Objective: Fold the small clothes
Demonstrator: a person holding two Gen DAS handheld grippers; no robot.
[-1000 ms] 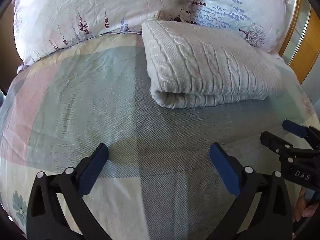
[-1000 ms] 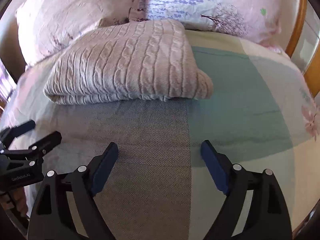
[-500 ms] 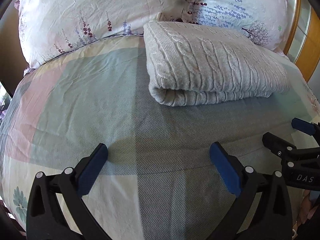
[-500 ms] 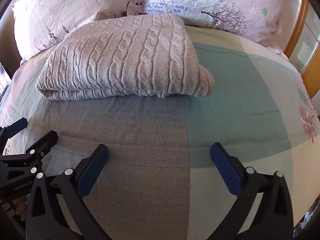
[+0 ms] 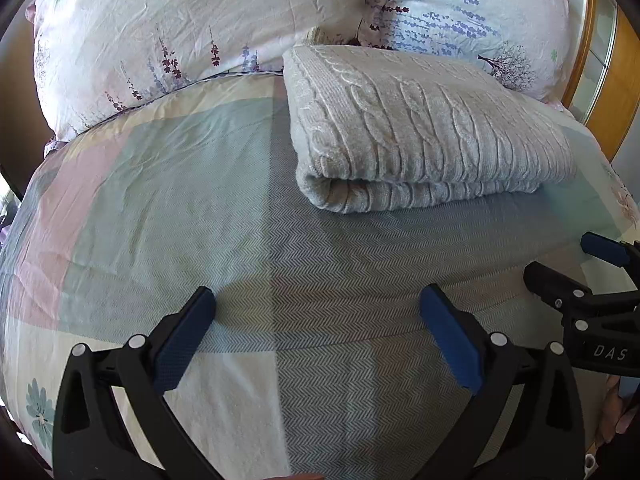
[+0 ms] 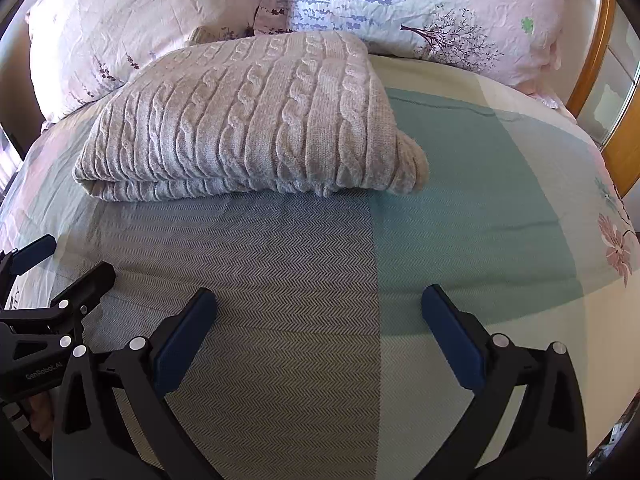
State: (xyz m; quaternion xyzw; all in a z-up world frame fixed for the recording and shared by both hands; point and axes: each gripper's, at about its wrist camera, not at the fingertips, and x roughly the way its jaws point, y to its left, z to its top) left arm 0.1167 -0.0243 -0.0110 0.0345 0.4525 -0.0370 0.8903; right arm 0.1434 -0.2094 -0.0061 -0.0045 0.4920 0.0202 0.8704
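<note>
A folded beige cable-knit sweater [image 5: 420, 128] lies on the bed near the pillows; it also shows in the right wrist view [image 6: 256, 120]. My left gripper [image 5: 318, 300] is open and empty, hovering above the bedspread well short of the sweater. My right gripper [image 6: 320, 300] is open and empty, also short of the sweater. The right gripper shows at the right edge of the left wrist view [image 5: 576, 268]. The left gripper shows at the left edge of the right wrist view [image 6: 64, 264].
A patchwork bedspread [image 5: 160, 200] covers the bed. Two floral pillows [image 5: 180, 32] [image 6: 440, 12] lean behind the sweater. A wooden frame [image 6: 592, 72] stands at the right.
Both grippers have pulled back from the sweater and tilted slightly, so the sweater sits lower in both views. The right gripper's jaws opened wider. The sweater has not moved.
</note>
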